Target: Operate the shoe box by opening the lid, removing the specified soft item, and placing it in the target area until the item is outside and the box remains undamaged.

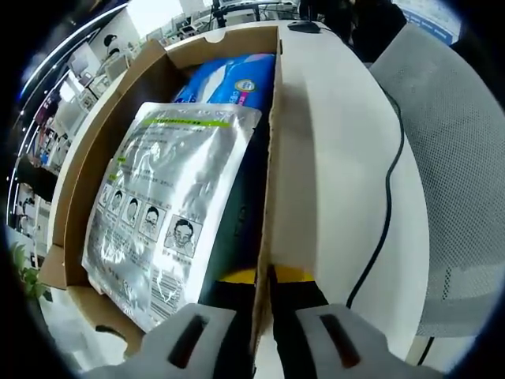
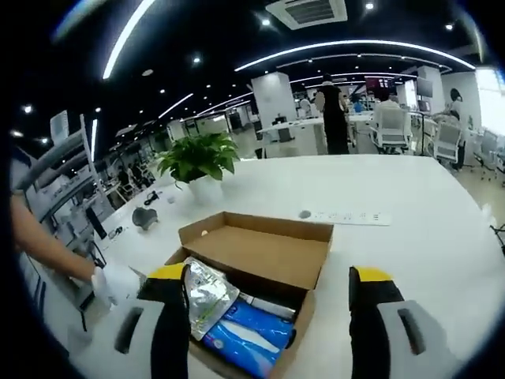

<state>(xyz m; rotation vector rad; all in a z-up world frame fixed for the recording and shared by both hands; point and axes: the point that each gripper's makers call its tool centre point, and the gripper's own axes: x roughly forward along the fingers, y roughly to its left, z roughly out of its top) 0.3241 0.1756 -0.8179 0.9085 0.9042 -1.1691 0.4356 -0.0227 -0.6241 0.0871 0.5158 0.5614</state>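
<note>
The cardboard shoe box (image 1: 79, 181) lies open on a white table, its lid flap (image 2: 260, 253) folded back. Inside it a silver foil pouch (image 1: 170, 205) printed with face-mask drawings lies on top, and a blue soft pack (image 1: 237, 83) lies beyond it. My left gripper (image 1: 264, 276) is shut on the box's right side wall (image 1: 272, 158), which runs up between its yellow-tipped jaws. My right gripper (image 2: 268, 275) hovers above the box's near end with its jaws wide open and nothing between them. From there the pouch (image 2: 207, 292) and blue pack (image 2: 248, 332) lie just below.
A black cable (image 1: 387, 197) runs across the table (image 1: 339, 158), beside a grey mesh chair (image 1: 458, 158). Beyond the box lie a white power strip (image 2: 347, 217), a potted plant (image 2: 197, 158) and a dark mouse (image 2: 144, 217). A gloved hand (image 2: 110, 283) is at the left.
</note>
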